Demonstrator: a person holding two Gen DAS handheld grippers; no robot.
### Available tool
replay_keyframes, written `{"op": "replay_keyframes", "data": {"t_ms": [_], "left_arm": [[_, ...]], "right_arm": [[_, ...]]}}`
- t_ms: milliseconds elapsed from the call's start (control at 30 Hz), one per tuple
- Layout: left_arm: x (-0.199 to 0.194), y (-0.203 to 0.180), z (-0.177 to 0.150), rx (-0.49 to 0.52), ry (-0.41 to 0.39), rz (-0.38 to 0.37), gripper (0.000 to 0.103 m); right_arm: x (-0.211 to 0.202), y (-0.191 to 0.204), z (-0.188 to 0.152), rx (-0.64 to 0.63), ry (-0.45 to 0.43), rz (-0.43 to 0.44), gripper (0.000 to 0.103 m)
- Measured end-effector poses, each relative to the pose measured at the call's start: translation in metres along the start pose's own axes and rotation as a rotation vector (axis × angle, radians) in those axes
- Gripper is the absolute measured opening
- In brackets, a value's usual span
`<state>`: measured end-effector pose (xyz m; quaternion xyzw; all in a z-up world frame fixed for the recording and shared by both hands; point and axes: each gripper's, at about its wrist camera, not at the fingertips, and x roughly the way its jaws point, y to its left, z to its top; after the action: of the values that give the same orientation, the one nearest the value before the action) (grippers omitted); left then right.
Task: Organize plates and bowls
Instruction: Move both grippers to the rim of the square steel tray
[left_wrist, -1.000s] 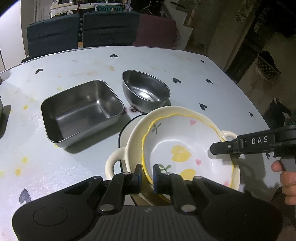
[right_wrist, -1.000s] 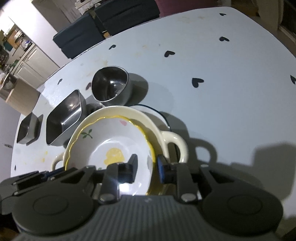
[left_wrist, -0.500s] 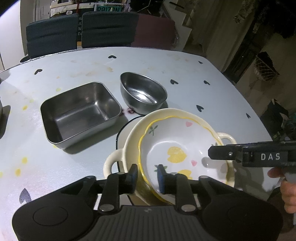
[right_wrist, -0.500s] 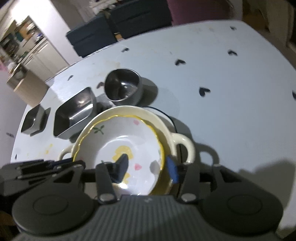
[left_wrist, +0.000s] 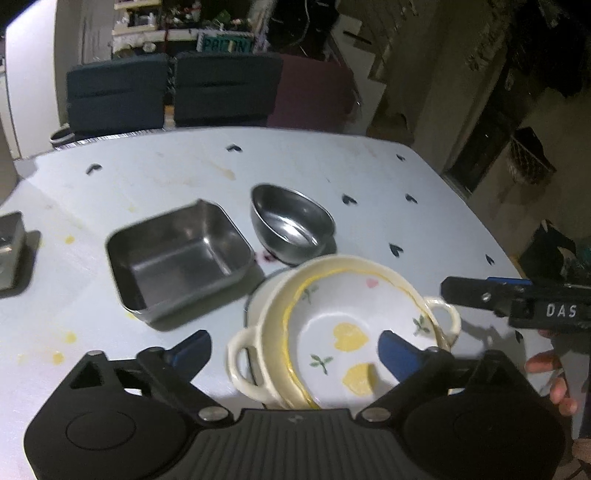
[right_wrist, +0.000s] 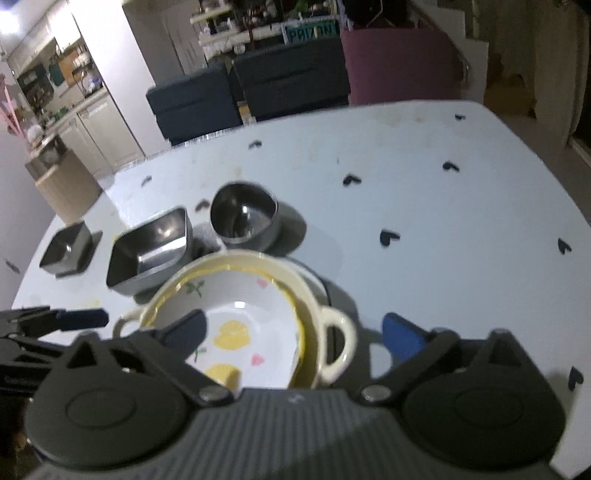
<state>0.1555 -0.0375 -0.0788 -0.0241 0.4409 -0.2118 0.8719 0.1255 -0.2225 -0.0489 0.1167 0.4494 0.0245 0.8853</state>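
Both tongs spread | floral bowl (left_wrist: 343, 332) upright, mouth up, nested in cream pot (left_wrist: 251, 365)

Three steel containers (right_wrist: 155, 247), two stacked ceramic bowls (right_wrist: 255, 314), one plate (right_wrist: 314, 280).

White "DAS" on black right gripper (left_wrist: 517, 302) body, 3 o'clock; partly legible green-white sign (left_wrist: 225, 45) at 12 o'clock, roughly "PRI…N".

Patterned bowl (left_wrist: 343, 332) nested in handled dish (left_wrist: 255, 354) on the surface (left_wrist: 369, 177); round metal bowl (left_wrist: 291, 225) just behind it; square pan (left_wrist: 177, 254) left of that; smaller pan (right_wrist: 66, 249) farthest left.
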Motion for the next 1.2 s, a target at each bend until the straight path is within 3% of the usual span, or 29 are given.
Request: {"op": "replay_keyframes", "data": {"t_ms": [400,567,667,767,833,867,933,1033,1067,1200], "left_arm": [[-0.035,0.045,0.023,-0.116,-0.133,0.079,0.103],[-0.036,0.07,0.03,-0.184,-0.15,0.13,0.103],[-0.033,0.084,0.032,-0.232,-0.143,0.144,0.103],[-0.03,0.099,0.036,-0.286,-0.137,0.143,0.1],[-0.028,0.106,0.038,-0.312,-0.135,0.139,0.094],[-0.026,0.111,0.039,-0.326,-0.125,0.139,0.09],[-0.021,0.117,0.039,-0.346,-0.113,0.135,0.082],[-0.01,0.128,0.04,-0.377,-0.09,0.12,0.065],[-0.006,0.131,0.04,-0.382,-0.079,0.115,0.059],[0.012,0.139,0.04,-0.386,-0.03,0.125,0.049]], "right_arm": [[-0.001,0.018,0.031,-0.021,-0.147,0.067,0.103],[0.017,0.04,0.054,-0.039,-0.142,0.124,0.102],[0.032,0.052,0.069,-0.028,-0.121,0.208,0.101],[0.053,0.063,0.08,-0.026,-0.059,0.243,0.086],[0.067,0.069,0.084,-0.035,-0.013,0.26,0.066],[0.073,0.071,0.086,-0.03,0.008,0.258,0.063],[0.087,0.076,0.091,-0.019,0.04,0.255,0.045],[0.101,0.084,0.096,-0.028,0.064,0.254,0.034],[0.105,0.087,0.097,-0.035,0.069,0.252,0.033],[0.123,0.097,0.099,-0.06,0.098,0.236,0.033]]}}
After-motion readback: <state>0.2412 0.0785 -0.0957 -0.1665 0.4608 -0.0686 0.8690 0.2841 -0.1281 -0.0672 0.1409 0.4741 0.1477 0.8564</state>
